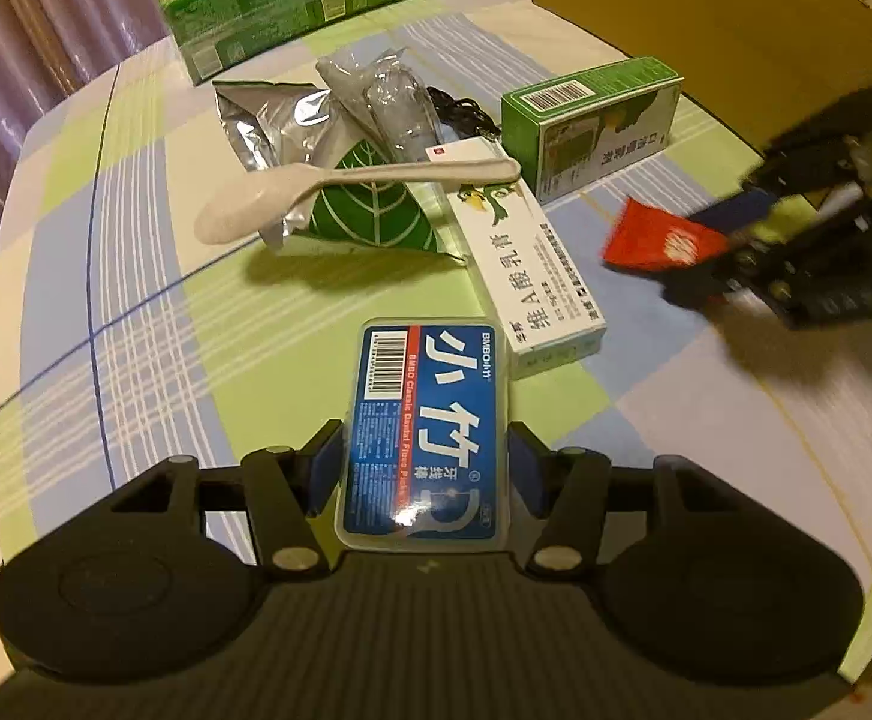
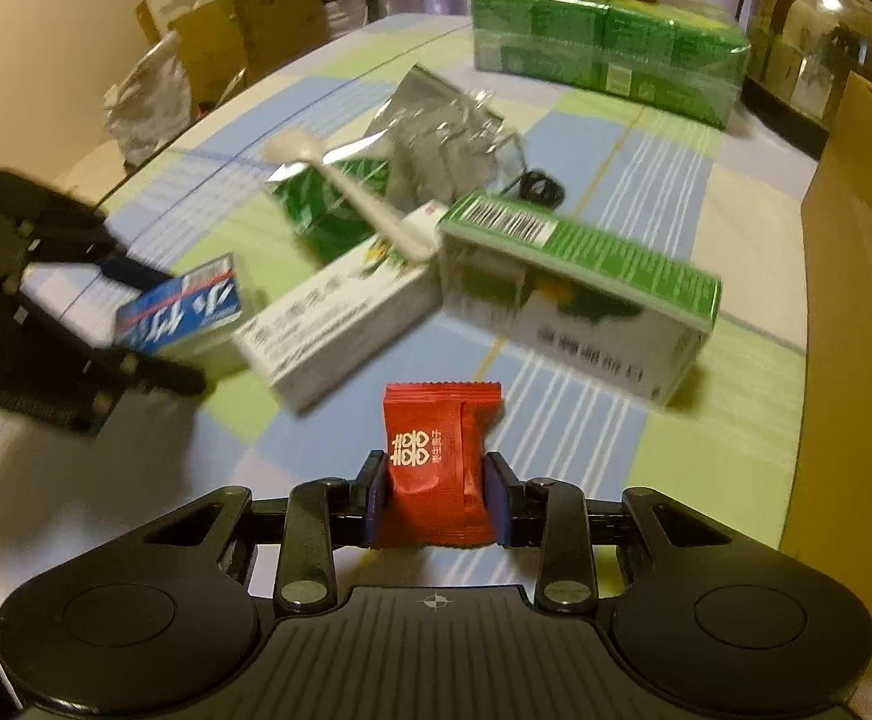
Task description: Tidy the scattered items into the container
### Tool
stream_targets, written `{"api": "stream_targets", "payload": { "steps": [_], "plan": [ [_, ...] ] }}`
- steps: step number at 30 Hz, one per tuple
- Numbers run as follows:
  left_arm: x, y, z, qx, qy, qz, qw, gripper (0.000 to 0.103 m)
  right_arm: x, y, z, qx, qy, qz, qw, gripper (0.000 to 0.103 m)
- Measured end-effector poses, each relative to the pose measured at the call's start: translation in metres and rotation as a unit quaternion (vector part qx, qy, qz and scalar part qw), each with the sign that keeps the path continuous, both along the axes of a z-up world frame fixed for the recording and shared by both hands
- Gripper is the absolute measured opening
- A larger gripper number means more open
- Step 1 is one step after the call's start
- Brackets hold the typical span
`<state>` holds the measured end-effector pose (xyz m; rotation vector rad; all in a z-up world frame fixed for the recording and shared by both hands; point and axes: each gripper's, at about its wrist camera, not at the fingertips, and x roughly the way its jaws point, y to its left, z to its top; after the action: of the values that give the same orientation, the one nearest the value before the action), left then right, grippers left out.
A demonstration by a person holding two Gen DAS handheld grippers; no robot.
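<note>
My left gripper clamps the floss-pick box; my right gripper pinches the red candy packet. Both hover before the green carton; I would carry them level toward the cardboard container beyond it.

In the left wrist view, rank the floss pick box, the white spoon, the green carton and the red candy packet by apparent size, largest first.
1. floss pick box, though it sits nearest the camera in the left gripper, so its lead is unsure.
2. white spoon and green carton: too alike to rank.
3. red candy packet, blurred, in the right gripper.
</note>
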<state>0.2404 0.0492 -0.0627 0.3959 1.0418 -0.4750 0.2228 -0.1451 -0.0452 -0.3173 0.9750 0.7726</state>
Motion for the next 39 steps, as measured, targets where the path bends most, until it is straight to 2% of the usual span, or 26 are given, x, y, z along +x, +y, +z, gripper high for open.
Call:
{"api": "stream_targets", "payload": {
  "steps": [7, 9, 11, 15, 17, 19, 21, 24, 26, 39],
  "plan": [
    [-0.007, -0.001, -0.001, 0.002, -0.005, 0.0, 1.0, 0.053, -0.023, -0.003, -0.003, -0.02, -0.03, 0.017, 0.999, 0.033],
    [-0.006, -0.001, -0.002, -0.001, -0.005, 0.002, 1.0, 0.053, -0.021, -0.002, -0.004, -0.024, -0.036, 0.01, 0.999, 0.043],
    [-0.003, 0.001, -0.003, -0.006, -0.006, 0.008, 0.9999, 0.054, -0.019, -0.001, -0.006, -0.027, -0.042, 0.01, 0.999, 0.047],
    [0.001, 0.002, -0.004, -0.01, -0.003, 0.017, 0.9998, 0.056, -0.017, 0.001, -0.006, -0.023, -0.043, 0.01, 0.999, 0.048],
    [0.002, 0.003, -0.004, -0.015, 0.003, 0.023, 0.9996, 0.052, -0.016, 0.0, -0.006, -0.023, -0.039, 0.008, 0.999, 0.048],
    [0.003, 0.003, -0.003, -0.018, 0.01, 0.032, 0.9993, 0.052, -0.016, 0.0, -0.005, -0.024, -0.037, 0.006, 0.999, 0.047],
    [0.003, 0.003, -0.002, -0.014, 0.013, 0.034, 0.9992, 0.052, -0.016, -0.001, -0.004, -0.021, -0.034, 0.004, 0.999, 0.03],
    [0.004, 0.003, 0.005, -0.003, -0.002, 0.041, 0.9991, 0.052, -0.016, -0.002, -0.003, -0.023, -0.032, 0.001, 0.999, 0.029],
    [0.005, 0.006, 0.013, -0.01, -0.011, 0.052, 0.9985, 0.052, -0.017, -0.003, -0.001, -0.018, -0.031, -0.002, 0.999, 0.029],
    [0.001, -0.017, 0.059, -0.05, -0.054, 0.049, 0.9961, 0.052, -0.03, -0.009, 0.04, 0.028, -0.11, -0.023, 0.993, 0.029]
  ]
}}
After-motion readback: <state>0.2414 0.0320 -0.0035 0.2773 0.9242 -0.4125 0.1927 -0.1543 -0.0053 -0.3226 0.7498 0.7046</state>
